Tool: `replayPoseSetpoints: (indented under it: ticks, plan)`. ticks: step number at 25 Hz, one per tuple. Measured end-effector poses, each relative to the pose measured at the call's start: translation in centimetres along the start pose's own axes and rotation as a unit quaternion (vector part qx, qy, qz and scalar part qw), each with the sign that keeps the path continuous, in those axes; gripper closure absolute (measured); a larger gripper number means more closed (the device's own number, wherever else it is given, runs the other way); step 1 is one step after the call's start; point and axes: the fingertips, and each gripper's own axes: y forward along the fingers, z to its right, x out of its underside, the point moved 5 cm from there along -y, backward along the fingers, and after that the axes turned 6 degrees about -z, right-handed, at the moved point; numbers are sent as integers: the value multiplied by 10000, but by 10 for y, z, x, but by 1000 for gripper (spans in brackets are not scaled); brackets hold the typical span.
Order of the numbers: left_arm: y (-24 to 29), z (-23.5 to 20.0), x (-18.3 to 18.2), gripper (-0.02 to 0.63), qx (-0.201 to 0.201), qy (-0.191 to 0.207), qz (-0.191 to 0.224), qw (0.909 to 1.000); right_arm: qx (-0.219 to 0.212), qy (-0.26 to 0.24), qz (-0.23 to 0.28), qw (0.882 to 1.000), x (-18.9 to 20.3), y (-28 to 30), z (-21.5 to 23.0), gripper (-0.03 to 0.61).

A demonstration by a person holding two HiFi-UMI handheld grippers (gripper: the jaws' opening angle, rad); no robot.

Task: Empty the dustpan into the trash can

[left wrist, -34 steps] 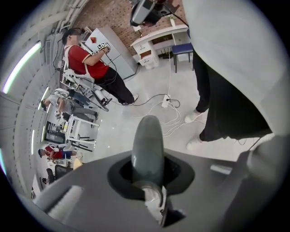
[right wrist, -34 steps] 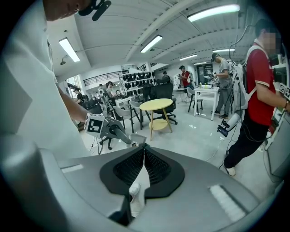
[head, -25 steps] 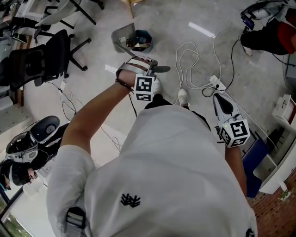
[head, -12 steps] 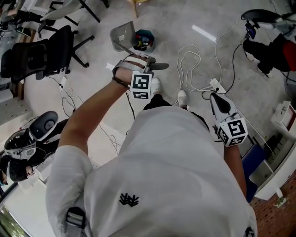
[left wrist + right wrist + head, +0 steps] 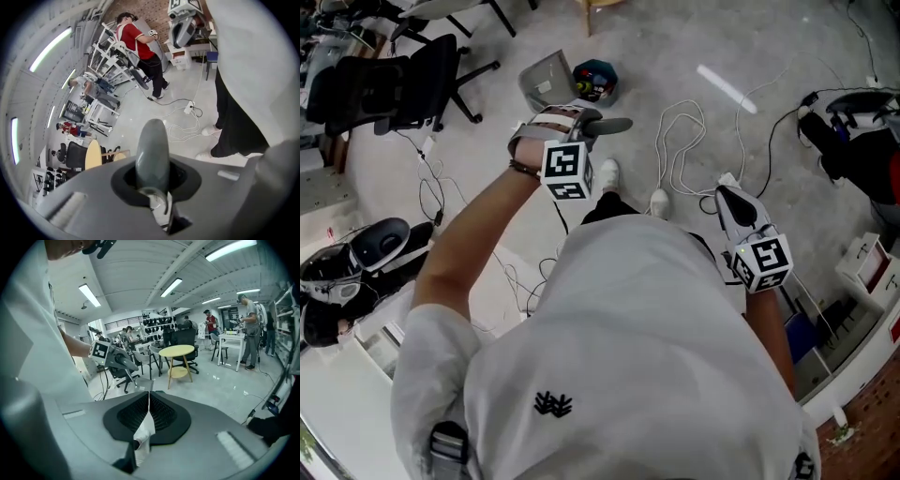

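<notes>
Dustpan of grey plastic [image 5: 544,79] hangs tilted just beside the small round teal trash can [image 5: 598,80] on the concrete floor [image 5: 787,56]. The left gripper [image 5: 592,127] pinches its rounded grey handle [image 5: 151,154]. The right gripper [image 5: 727,194] hangs at the person's side, jaws pressed together on nothing.

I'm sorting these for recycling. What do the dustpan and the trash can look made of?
Dustpan: probably grey plastic with a matte look. Its handle is smooth and moulded, with a soft sheen. Trash can: likely plastic too, with a dark teal-blue rim, but too small to be sure.
</notes>
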Motion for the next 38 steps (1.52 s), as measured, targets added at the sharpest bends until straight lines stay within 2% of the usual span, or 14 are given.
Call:
replayPoseSetpoints:
  ticks: [5, 8, 11, 15, 18, 22, 28, 33, 36, 38]
  plan:
    - [-23, 4, 2, 522, -168, -670, -132, 9975, -345, -287, -16, 9990, -3, 0, 9, 569]
    - [-39, 10, 4, 522, -246, -1175, -193, 9926, -549, -437, -27, 9975, -4, -1, 13, 569]
    - [-58, 16, 12, 522, -336, -1809, -208, 9827, -769, -552, -38, 9955, -3, 2, 14, 569]
    - [-87, 29, 23, 522, -353, -2650, -110, 9635, -983, -700, -117, 9926, -2, 9, 14, 570]
    - [-107, 37, 37, 521, -378, -3282, 17, 9439, -1065, -742, -91, 9915, -7, 15, 7, 569]
    - [-128, 49, 65, 521, -470, -4170, 231, 9074, -1170, -864, -110, 9893, -12, 25, -9, 569]
    - [-154, 74, 105, 520, -665, -5067, 784, 8559, -1321, -1149, -196, 9844, -32, 51, -54, 569]
    - [-178, 99, 144, 520, -886, -5606, 1231, 8141, -1426, -1347, -221, 9803, -51, 79, -107, 571]
    - [-191, 116, 165, 520, -980, -5799, 1495, 7948, -1443, -1439, -214, 9788, -56, 91, -138, 577]
    - [-196, 123, 177, 520, -1033, -5874, 1652, 7855, -1443, -1469, -239, 9783, -59, 99, -155, 577]
